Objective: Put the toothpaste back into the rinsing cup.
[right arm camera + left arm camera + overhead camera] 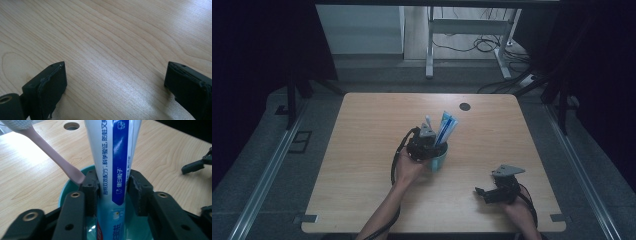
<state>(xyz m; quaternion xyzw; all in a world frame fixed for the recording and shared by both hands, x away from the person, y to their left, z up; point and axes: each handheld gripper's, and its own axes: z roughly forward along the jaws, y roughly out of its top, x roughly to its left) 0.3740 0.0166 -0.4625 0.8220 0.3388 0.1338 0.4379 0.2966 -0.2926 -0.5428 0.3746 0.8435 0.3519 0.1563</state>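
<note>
Wooden tabletop [362, 165], pale and bare over most of its area, with a round cable hole [465, 106] near the far edge; dark floor and desk legs lie beyond. Left gripper [111, 186]: jaws partly apart, set either side of the white-and-blue toothpaste tube [112, 157] that stands upright in the teal cup [63, 192]. The pads sit against or just beside the tube's flanks; whether they press on it cannot be told. Left finger pad [90, 187] also touches the lower handle of the pink toothbrush [50, 152], which leans out of the cup to the left, bristle head uppermost. Cup contents: tube and toothbrush. In the high view the cup [438, 159] stands near the table's middle, the left hand [408, 167] and gripper [424, 142] crowding its near side. Right gripper [115, 82]: jaws wide apart, holding nothing, low above bare wood; in the high view it [487, 192] lies well apart from the cup, toward the near right corner.
</note>
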